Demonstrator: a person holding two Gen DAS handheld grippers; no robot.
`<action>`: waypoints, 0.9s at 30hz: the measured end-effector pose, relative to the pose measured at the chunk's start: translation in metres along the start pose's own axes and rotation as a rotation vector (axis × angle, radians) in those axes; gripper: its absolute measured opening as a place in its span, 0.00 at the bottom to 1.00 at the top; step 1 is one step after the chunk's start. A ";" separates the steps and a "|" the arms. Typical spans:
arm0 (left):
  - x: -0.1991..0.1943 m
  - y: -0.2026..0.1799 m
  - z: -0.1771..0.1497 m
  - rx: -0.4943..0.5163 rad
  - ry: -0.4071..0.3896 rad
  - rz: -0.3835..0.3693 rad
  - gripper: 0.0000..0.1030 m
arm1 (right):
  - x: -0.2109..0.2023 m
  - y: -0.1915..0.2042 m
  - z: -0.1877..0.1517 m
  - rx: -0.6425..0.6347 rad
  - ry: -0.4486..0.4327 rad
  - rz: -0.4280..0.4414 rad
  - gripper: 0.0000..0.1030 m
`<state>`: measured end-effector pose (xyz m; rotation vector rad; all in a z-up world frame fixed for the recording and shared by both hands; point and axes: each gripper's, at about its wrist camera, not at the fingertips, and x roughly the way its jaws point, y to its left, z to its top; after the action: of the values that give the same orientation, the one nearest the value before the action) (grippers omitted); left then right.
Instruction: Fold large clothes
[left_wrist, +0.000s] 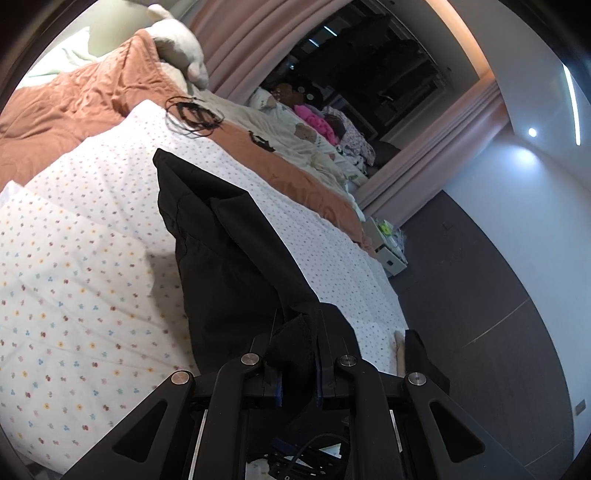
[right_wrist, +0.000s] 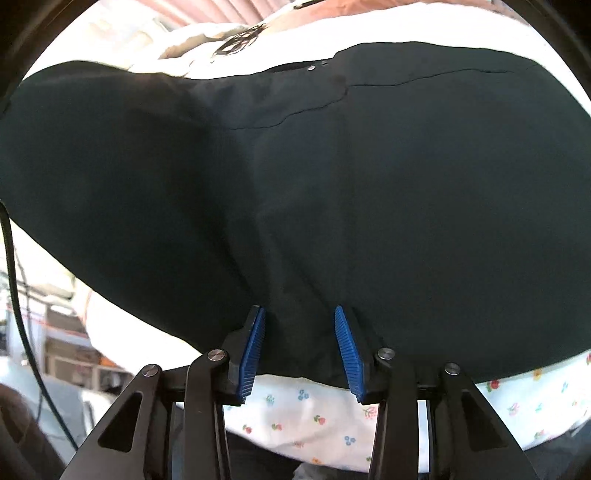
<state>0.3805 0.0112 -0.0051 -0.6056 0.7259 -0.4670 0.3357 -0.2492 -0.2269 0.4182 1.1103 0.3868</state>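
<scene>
Left wrist view: the left gripper (left_wrist: 297, 354) has its fingers drawn close together on a bunched black fold of the garment (left_wrist: 229, 251), which runs from the jaws up toward 11 o'clock and lies dark across the floral sheet (left_wrist: 81, 258). The pinch sits at a corner or edge — probably so that the cloth can be lifted and carried over as one layer rather than dragged. A loose flap of the same cloth hangs by the gripper's linkage at 4 o'clock.

Beyond the garment, at 10 o'clock, an orange quilt (left_wrist: 74, 107) and a coil of black cable (left_wrist: 194, 116) lie well apart from the work, so the sheet serves as the folding surface.

In the right wrist view the right gripper (right_wrist: 299, 339) stands with its blue pads (right_wrist: 253, 350) spread apart, the garment (right_wrist: 295, 184) filling the frame from 9 to 3 o'clock. The near hem lies between the pads, and whether either pad touches it cannot be told; nothing is clamped. The spread looks like a stance for taking the hem — a matching grip to the left would let both ends rise together.

The sheet (right_wrist: 314, 417) shows at 6 o'clock, under the hem. The garment lies mostly flat, so the fold seems barely begun.
</scene>
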 end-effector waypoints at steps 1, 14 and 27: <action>0.001 -0.008 0.001 0.018 0.001 -0.003 0.10 | -0.005 -0.007 0.004 0.015 0.005 0.031 0.39; 0.062 -0.102 -0.001 0.143 0.105 -0.042 0.11 | -0.143 -0.111 0.006 0.190 -0.239 0.082 0.39; 0.180 -0.154 -0.047 0.218 0.354 -0.038 0.11 | -0.210 -0.226 -0.039 0.465 -0.390 -0.010 0.39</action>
<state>0.4363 -0.2232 -0.0166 -0.3342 0.9853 -0.6886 0.2375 -0.5429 -0.1939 0.8591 0.8114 0.0254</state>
